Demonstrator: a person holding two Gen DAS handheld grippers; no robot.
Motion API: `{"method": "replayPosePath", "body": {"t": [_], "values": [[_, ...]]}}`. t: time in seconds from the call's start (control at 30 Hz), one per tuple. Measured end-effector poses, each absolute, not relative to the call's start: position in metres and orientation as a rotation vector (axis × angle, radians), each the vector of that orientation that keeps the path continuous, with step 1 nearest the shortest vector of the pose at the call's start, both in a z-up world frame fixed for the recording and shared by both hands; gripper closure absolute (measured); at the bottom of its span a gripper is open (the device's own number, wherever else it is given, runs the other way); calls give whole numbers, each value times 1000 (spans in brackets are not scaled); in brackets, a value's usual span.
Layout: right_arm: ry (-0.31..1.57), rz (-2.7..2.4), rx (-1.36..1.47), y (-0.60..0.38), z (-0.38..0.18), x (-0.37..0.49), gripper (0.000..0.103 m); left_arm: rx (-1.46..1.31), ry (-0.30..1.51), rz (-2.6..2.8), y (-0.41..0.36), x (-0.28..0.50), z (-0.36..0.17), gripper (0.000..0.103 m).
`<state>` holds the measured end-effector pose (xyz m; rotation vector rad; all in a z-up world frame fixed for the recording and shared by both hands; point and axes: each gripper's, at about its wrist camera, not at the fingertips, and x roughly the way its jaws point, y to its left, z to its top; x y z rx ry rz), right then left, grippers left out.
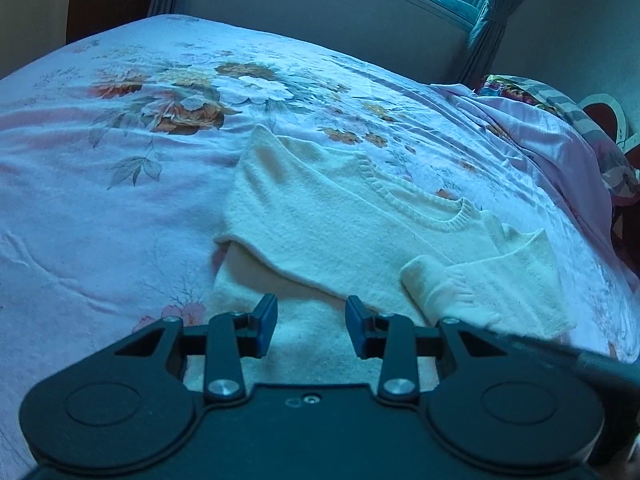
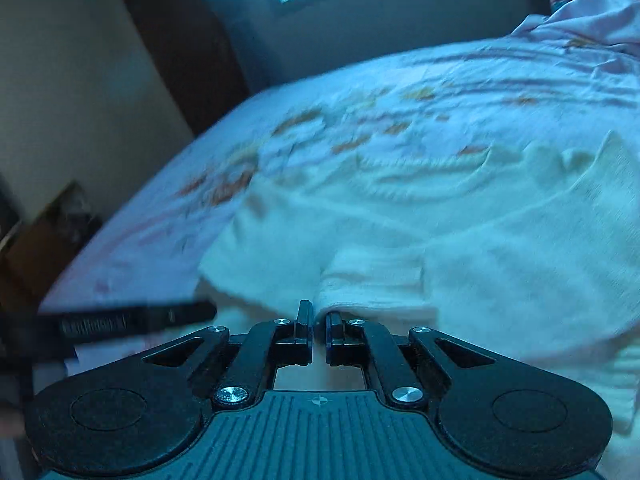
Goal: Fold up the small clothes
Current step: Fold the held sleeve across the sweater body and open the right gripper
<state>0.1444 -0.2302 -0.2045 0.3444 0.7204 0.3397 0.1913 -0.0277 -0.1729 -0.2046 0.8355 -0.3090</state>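
A small cream knit sweater lies on the flowered bed sheet, its ribbed neck to the right and one sleeve folded across the body. My left gripper hovers over the sweater's near part. It is open, its blue pads well apart, with cloth only beneath them. In the blurred right wrist view my right gripper is almost closed. A raised fold of the sweater's near edge runs into its tips. The left gripper shows as a dark bar at the left.
Crumpled pink bedding and a patterned pillow are piled at the bed's right end. A grey wall, a window and curtains stand beyond the far edge. The bed's left side drops to a floor with a brown box.
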Motion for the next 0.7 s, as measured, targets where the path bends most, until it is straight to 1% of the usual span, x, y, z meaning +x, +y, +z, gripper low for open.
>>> {"method": "replayPosePath", "body": {"t": [0.03,0.07,0.1,0.13,0.2,0.37,0.47,0.53,0.63,0.7], "values": [[735,353,331,-226,-210,141,89,-233,845,-321,-25,192,-174,67],[731,371,345,-225,-212,138,84,-262,855,-333,-23,192,-175,66],[722,391,374,-227,-212,132,71,-287,863,-347,-22,193,-175,66],[708,411,393,-229,-210,128,62,-316,870,-366,-21,193,-176,64],[661,427,387,-232,-203,121,61,-331,872,-379,-24,192,-175,64],[637,301,419,-260,-194,115,61,-394,886,-416,-24,189,-174,63],[650,232,420,-273,-197,109,61,-442,897,-443,-21,187,-176,53],[663,213,454,-281,-202,106,61,-416,916,-429,-26,188,-181,52],[670,201,474,-287,-205,101,61,-499,955,-439,-21,188,-190,52],[659,207,456,-287,-204,96,61,-478,957,-424,-22,188,-193,52]]}}
